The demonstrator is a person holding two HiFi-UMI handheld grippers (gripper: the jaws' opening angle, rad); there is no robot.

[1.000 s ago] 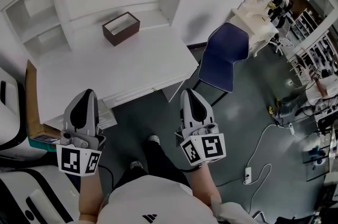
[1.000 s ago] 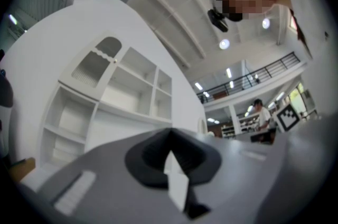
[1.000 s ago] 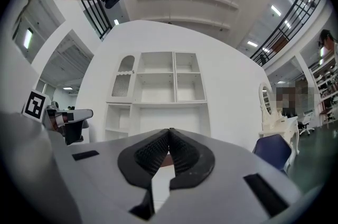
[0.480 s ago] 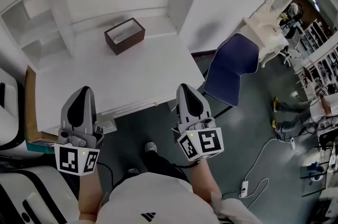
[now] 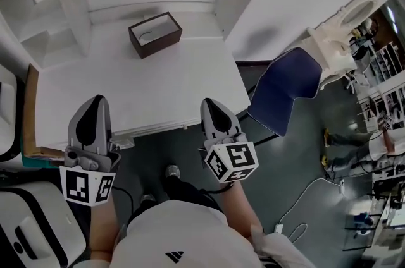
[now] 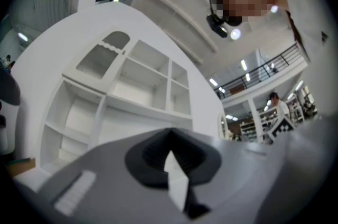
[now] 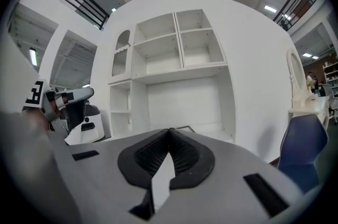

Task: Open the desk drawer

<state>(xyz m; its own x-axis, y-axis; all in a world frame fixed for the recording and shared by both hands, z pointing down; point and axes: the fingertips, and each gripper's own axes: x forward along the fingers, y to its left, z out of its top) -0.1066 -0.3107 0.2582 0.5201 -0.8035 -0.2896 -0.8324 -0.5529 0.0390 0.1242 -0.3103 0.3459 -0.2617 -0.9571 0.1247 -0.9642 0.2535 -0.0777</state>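
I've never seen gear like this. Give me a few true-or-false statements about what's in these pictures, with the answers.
1. A brown box sits on the white desk. True.
2. The right gripper is holding that box. False: its fingers are closed on nothing, and the box lies further back on the desk, apart from it.
3. The chair beside the desk is blue. True.
4. The desk drawer is pulled out. False: its front sits flush under the desk's front edge.
5. The left gripper has its fingers closed, with nothing between them. True.
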